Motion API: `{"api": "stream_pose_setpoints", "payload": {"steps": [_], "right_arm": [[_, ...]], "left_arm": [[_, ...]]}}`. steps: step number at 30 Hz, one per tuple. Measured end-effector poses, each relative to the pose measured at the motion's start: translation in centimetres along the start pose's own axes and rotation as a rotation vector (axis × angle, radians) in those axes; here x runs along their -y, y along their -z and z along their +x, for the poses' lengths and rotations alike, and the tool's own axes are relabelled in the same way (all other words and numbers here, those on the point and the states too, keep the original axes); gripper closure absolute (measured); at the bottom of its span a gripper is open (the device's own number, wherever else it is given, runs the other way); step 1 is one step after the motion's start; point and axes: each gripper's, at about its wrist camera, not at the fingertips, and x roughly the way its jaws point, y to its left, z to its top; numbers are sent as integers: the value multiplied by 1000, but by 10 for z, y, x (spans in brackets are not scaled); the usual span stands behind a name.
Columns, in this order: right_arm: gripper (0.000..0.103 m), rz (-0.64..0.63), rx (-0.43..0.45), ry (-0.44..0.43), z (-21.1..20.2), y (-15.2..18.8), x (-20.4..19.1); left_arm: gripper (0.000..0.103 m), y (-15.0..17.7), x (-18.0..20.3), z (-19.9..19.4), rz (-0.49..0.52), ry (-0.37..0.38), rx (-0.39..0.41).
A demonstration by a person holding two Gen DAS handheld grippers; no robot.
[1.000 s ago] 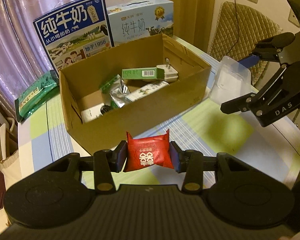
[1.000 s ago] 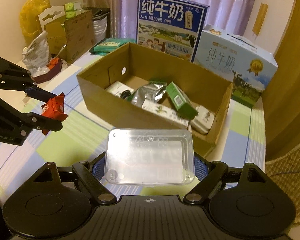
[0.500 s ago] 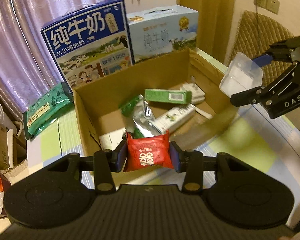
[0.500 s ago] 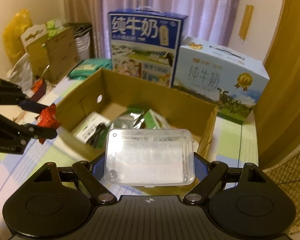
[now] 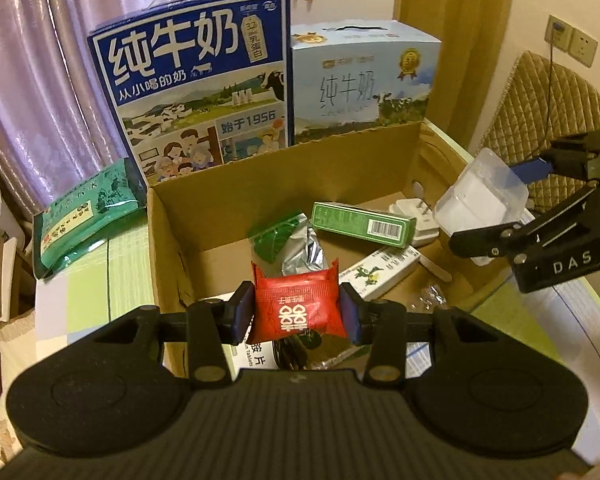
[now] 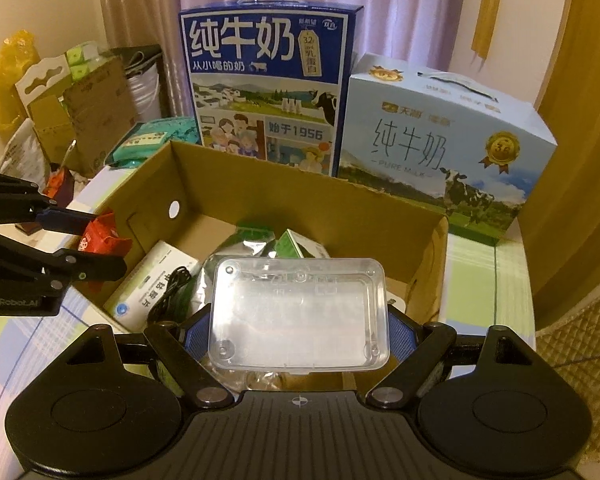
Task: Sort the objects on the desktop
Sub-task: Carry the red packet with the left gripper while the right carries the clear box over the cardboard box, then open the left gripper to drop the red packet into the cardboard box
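The left gripper [image 5: 296, 314] is pinching a red packet [image 5: 298, 307] by its 2 short sides, holding it over the near end of the open box [image 5: 260, 196]. The right gripper [image 6: 298, 330] is clamping a clear case [image 6: 300, 316] by its 2 short ends, hanging it over the box's right part, above the foil bag [image 5: 304, 254] and the green carton [image 5: 362, 224]. The packet is looking light and soft: its wrapper is crinkling at the sealed ends, so a squeeze across the padded middle, as here, is probably gripping better than the flaps would. Its long axis is running across the jaws, left to right, with its printed face toward the camera and the print upside down. The case is seeming light, stiff and slick, likely thin plastic that could slide or crack under a hard pinch; the end walls are the sensible hold. Its long axis is also lying across the jaws, with a broad flat face turned toward the camera. Whether it is empty I cannot tell.
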Motion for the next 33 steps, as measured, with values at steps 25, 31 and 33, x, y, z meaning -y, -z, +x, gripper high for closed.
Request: {"api": "stream_pose_setpoints", "payload": {"steps": [25, 31, 33], "right_arm": [[21, 12, -17, -7, 39, -9, -9], [21, 19, -13, -15, 41, -11, -13], [21, 27, -7, -23, 41, -13, -15]], "left_arm": [[38, 13, -29, 37, -112, -30, 24], [37, 17, -29, 30, -45, -42, 18], [36, 20, -29, 27, -33, -42, 21]]}}
